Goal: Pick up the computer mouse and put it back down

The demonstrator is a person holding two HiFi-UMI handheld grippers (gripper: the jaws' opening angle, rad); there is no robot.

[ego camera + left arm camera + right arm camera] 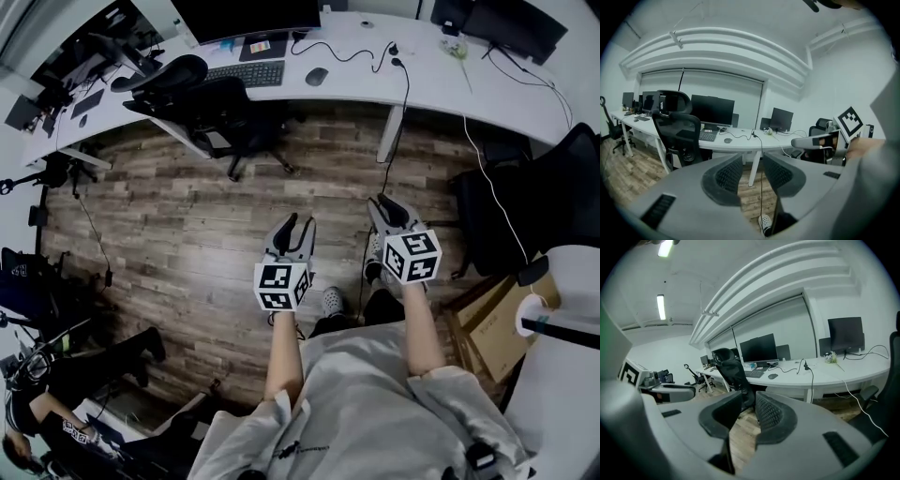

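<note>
A dark computer mouse [317, 76] lies on the long white desk [366, 82], to the right of a black keyboard [246, 73]. It shows small and far off in the left gripper view [728, 140] and the right gripper view [773, 376]. Both grippers hang over the wooden floor, well short of the desk. My left gripper [297, 226] [752, 171] stands open with only floor between its jaws. My right gripper [386, 208] [747, 411] is open and empty too. Each shows at the edge of the other's view.
A black office chair [211, 108] stands before the desk, left of the mouse. A monitor [246, 17] sits behind the keyboard, and cables [405, 84] hang off the desk. Another dark chair [553, 202] and a cardboard box [492, 323] are on the right. A person [56, 403] sits at the lower left.
</note>
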